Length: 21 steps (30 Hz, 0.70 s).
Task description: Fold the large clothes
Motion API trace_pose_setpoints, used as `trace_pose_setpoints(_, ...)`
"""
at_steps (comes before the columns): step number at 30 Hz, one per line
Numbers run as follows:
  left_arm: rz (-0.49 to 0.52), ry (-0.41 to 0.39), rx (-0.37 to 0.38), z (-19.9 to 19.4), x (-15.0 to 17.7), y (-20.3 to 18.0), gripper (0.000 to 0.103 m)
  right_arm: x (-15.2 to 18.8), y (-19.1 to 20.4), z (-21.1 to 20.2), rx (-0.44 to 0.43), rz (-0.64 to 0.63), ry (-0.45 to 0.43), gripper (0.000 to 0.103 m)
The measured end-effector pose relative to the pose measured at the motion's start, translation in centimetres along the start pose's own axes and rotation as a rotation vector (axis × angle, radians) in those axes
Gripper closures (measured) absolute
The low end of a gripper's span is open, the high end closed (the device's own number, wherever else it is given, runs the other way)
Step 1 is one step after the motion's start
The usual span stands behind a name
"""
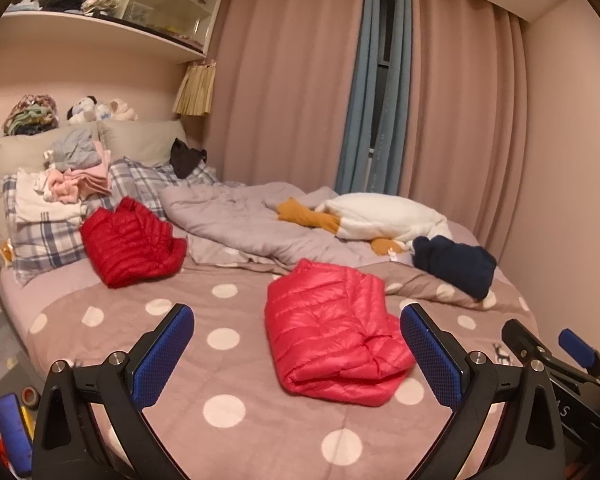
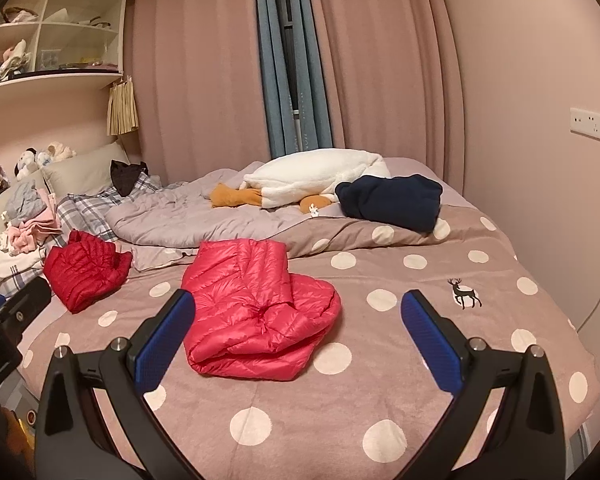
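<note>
- The lower rim of both views is blocked by the black gripper frames, so the near edge of the bed (image 1: 112, 320) is hidden.
- On the floor at the left wrist view's bottom left corner lie a few small things, cut off and too blurred to name.
- The shelf (image 1: 100, 28) contents at upper left are small and jumbled; only heaped cloth can be made out.
- The pile of laundry (image 1: 76, 176) on the plaid pillow is tangled, and single garments cannot be told apart.
- The goose toy (image 2: 320, 176) is partly covered by the navy garment (image 2: 392, 200) lying against it.
- Left gripper (image 1: 296, 356): jaws spread wide, holding nothing, hanging above the spotted blanket (image 1: 224, 408). In its own view the pink jacket (image 1: 332, 336) lies between the blue pads, though no pad touches it.
- Right gripper (image 2: 298, 340): jaws likewise wide apart and empty, above the blanket, touching nothing.
- The right gripper's frame shows at the left view's right edge; the left one shows at the right view's left edge.
- The pink jacket lies folded into a thick bundle on the blanket, in the near middle of the bed.
- A red jacket (image 1: 132, 240) lies crumpled farther back to the left, by the pillow, well apart from the pink one.
- A grey quilt (image 1: 236, 220) lies bunched behind both jackets.
</note>
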State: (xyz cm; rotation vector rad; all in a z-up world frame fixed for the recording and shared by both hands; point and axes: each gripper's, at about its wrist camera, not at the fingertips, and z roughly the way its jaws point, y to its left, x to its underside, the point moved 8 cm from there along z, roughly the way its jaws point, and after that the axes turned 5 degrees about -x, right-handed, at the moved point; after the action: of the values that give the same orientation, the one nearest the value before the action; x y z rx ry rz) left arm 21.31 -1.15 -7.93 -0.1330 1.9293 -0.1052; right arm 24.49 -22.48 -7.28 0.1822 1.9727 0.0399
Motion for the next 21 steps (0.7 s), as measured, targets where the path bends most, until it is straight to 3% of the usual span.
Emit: trace_pose_setpoints(21, 0.010, 0.005, 0.005, 0.1, 0.3, -0.1, 0.001, 0.3, 0.8, 0.4, -0.006, -0.020, 0.016, 0.000)
